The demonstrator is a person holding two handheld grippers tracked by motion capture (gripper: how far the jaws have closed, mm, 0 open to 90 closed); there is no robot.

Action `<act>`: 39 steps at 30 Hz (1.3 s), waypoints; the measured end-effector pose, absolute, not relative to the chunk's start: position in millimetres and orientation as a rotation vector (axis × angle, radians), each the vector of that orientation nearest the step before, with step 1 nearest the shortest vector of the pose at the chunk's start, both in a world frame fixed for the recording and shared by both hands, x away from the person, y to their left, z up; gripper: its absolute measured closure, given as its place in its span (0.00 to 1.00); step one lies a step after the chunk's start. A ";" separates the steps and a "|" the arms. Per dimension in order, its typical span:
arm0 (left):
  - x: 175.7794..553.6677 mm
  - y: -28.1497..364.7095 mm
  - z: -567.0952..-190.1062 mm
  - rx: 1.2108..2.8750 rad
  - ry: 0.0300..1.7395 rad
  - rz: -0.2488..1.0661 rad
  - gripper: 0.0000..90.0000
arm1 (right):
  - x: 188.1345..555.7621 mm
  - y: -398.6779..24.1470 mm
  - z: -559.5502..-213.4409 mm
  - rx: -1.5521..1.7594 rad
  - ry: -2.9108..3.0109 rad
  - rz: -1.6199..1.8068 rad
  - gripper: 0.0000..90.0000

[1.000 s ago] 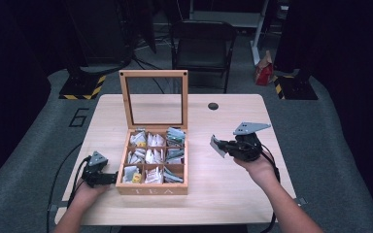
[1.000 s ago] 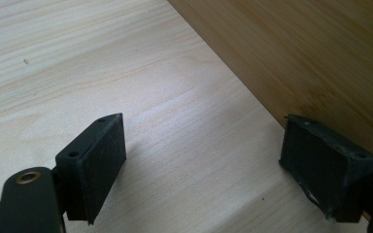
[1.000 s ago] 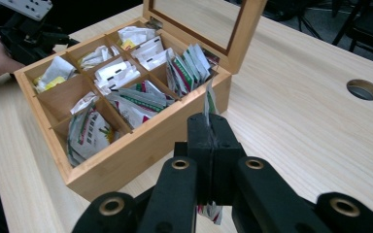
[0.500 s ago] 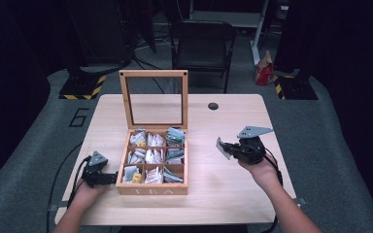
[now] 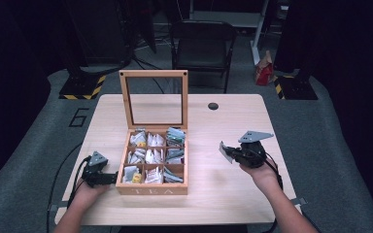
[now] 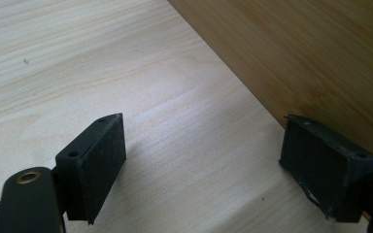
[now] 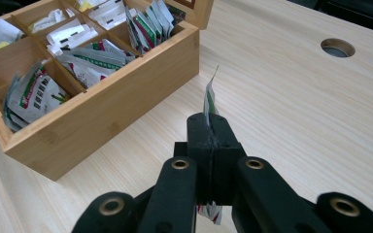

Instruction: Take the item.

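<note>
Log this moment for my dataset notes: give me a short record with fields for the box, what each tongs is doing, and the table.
box: wooden tea box, glass lid upright and open, compartments holding tea packets
right tongs: shut on a tea packet, held above the table to the right of the box
left tongs: open, nothing between the pads, low on the table, one pad by the box's left wall
table: light wood, round hole near the far edge
</note>
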State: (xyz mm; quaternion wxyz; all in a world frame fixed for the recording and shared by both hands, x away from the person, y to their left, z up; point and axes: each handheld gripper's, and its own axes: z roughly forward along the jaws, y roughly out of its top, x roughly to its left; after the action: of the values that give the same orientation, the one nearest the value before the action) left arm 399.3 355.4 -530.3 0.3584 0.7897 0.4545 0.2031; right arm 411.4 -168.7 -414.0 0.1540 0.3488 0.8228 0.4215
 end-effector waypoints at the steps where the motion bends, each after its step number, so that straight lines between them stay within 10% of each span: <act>1: 399.4 355.5 -530.3 2.039 1.171 0.523 0.18 | 410.9 -170.0 -416.6 1.008 2.356 1.202 0.99; 39: 399.3 355.4 -530.3 2.039 1.171 0.523 0.18 | 407.5 -177.7 -465.9 1.074 2.353 1.097 0.99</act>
State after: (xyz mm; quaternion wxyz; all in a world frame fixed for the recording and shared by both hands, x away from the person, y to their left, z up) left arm 399.3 355.4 -530.3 0.3583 0.7902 0.4540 0.2026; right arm 407.5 -177.7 -465.9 0.1655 0.3770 0.8260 0.3850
